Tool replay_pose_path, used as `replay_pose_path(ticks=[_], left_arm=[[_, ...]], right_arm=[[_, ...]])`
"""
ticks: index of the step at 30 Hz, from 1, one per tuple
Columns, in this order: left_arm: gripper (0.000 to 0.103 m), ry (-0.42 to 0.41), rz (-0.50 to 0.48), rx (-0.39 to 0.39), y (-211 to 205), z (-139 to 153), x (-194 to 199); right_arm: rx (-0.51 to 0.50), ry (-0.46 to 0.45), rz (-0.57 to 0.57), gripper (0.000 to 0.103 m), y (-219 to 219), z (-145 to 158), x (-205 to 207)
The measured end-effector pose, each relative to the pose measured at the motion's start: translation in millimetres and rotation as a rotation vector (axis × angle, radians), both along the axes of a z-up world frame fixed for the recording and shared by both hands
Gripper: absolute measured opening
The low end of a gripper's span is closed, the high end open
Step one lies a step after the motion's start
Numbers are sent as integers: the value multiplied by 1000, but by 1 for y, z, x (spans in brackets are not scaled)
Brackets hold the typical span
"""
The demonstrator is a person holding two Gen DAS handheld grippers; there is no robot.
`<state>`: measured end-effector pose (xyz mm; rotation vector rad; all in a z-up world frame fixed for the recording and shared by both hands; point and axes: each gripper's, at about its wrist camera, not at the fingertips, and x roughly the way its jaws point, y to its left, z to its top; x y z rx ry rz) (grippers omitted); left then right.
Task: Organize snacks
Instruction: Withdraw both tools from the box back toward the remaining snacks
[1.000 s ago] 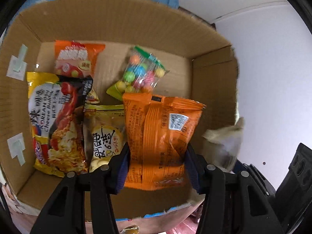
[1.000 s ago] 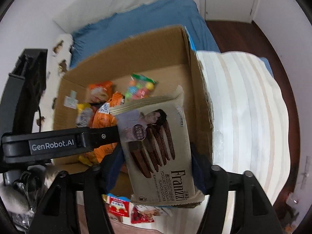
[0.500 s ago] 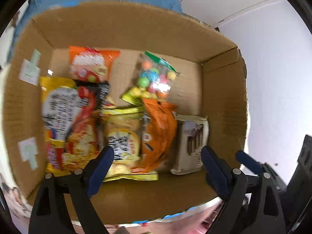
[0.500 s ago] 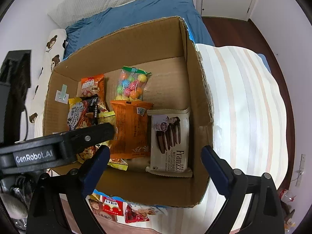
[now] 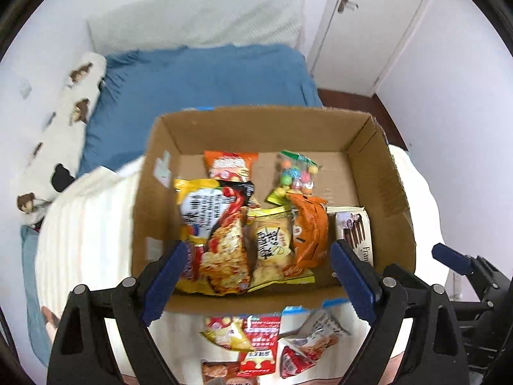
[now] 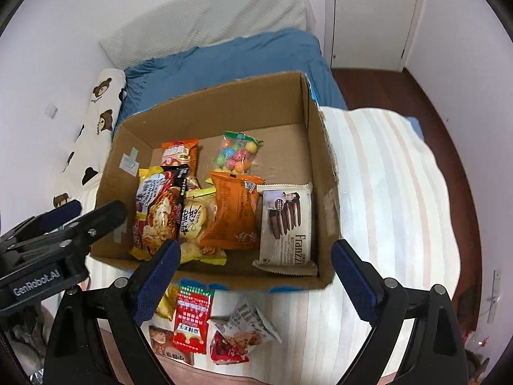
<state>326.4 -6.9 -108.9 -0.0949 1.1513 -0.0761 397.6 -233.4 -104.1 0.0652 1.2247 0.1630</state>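
Both claws hang spread wide with nothing between their blue pads. Left claw [image 5: 258, 276] and right claw [image 6: 253, 276] are each held above the near edge of one cardboard box [image 6: 323, 173], tipped downward so the box lies just ahead of the fingers.

Six snack packs lie in the box, ahead of the right claw. Nearest its left finger is a yellow and red noodle bag [image 6: 157, 208]. Beside that sits a yellow snack pack [image 6: 192, 221], then an orange bag [image 6: 232, 211]. A white pack of chocolate wafers [image 6: 287, 221] lies nearest the right finger, against the box's right wall. Farther ahead are a small orange pack [image 6: 178, 152] and a clear bag of coloured candy balls [image 6: 237, 155].

Loose packs lie outside the box, below the claw on the striped blanket [image 6: 384, 192]: a red packet [image 6: 192, 317] and a grey and red pouch [image 6: 240, 333], with others partly hidden behind the left finger.
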Motion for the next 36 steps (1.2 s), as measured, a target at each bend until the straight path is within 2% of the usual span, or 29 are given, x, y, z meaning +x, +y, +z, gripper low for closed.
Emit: replay_pose_path(ticks=[9,13,16,19,21,23,29,34,36], left_arm=[[91,-120,6,44,0,24,-47],[91,-159,19,41,6,36,-69],[91,-160,37,30,14,35,-84],[91,-141,66,47,24,21,-101],[91,-114,83,62,30,7,-110],[91,-63,94,65,36,-18,-120],[91,156,148,74,54,-108,-136],[91,252,156,31,53,-148,-134],[91,249,134,65,44,-154,-128]], right_arm=[[21,-114,16,97,5,44,-52],[67,-127,11,97,3,55,-70],[111,-105,2,97,2,49,-85],[146,-53,-14,97,1,27,-97],[174,12,-30,97,0,1,-106],[196,63,-49,97,-1,-24,-111],[262,225,-160,97,-11,-106,-116],[286,282,-235,97,-11,-150,-107],[269,287,-241,96,-4,-161,-101]])
